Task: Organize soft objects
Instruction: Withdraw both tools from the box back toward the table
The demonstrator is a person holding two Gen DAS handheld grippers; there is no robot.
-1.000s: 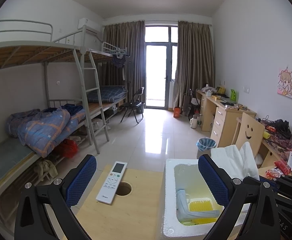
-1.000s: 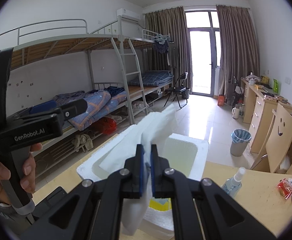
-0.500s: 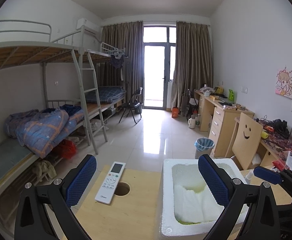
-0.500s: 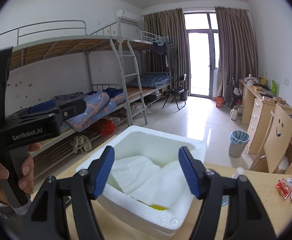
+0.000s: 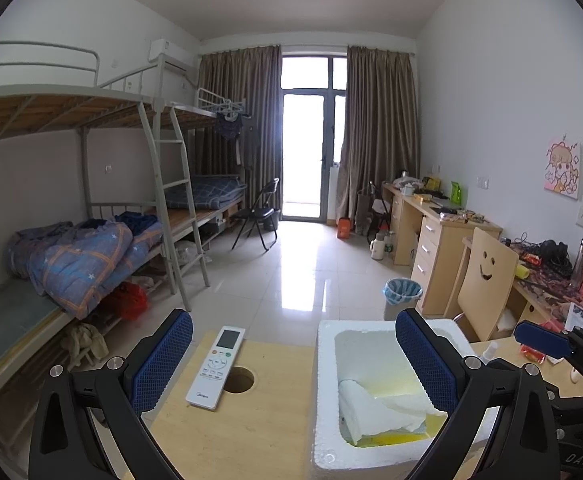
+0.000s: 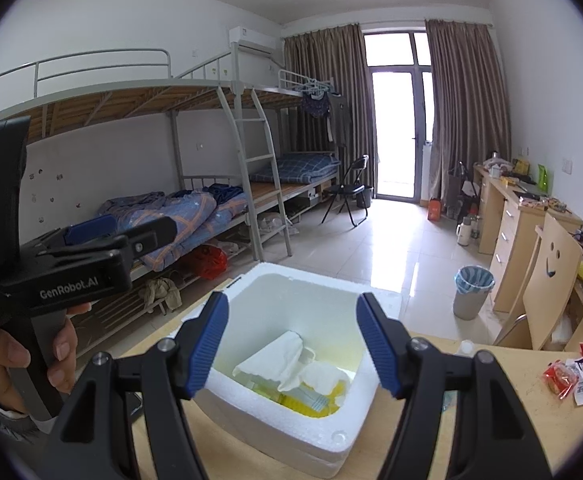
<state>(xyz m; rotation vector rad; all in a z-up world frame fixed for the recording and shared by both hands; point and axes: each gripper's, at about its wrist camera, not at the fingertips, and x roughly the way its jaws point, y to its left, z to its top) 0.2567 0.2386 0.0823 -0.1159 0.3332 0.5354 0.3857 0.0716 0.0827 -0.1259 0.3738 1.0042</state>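
You held both the right gripper and left gripper wide and empty, since the white cloth lay inside the foam box at six o'clock.

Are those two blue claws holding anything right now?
No. Both the left gripper and right gripper are open and empty; the white cloth lies in the foam box.

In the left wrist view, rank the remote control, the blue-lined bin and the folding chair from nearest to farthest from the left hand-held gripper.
1. remote control: on the wooden tabletop, between the left hand-held gripper fingers.
2. blue-lined bin: on the floor, beyond the foam box, right.
3. folding chair: far back near the balcony door.
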